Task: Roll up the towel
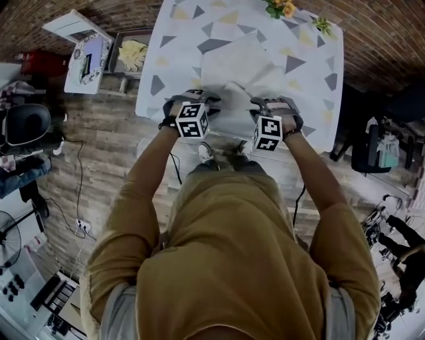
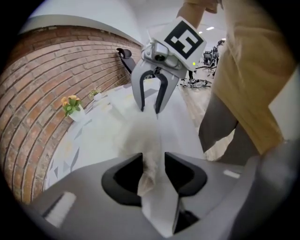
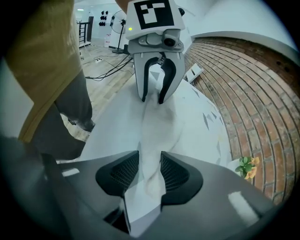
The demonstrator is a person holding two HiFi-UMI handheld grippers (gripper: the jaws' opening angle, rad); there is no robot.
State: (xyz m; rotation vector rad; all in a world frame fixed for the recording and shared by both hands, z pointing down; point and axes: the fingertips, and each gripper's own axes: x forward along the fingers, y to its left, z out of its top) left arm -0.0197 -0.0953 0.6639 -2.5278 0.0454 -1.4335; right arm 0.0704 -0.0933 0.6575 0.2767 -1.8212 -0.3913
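While I stand at the near edge of the patterned table, both my grippers are clamped on the white towel, which lies spread over the tabletop ahead of me. My left gripper has its jaws drawn narrow on a bunched fold of the cloth. The fabric is pinched between the dark pads and runs out from them toward the other tool. My right gripper grips the same near edge of the towel, with its ribbed pads pressed on the cloth from both sides.

From above, the two tools sit side by side, near each other, and both tilt down at the table's near end. The gripper views show them facing one another along a gathered ridge of towel that stretches between them. The rest of the towel lies flat toward the far end of the table. There a small pot of orange flowers stands close to the brick wall. My mustard-coloured sleeves fill the lower part of the head view.
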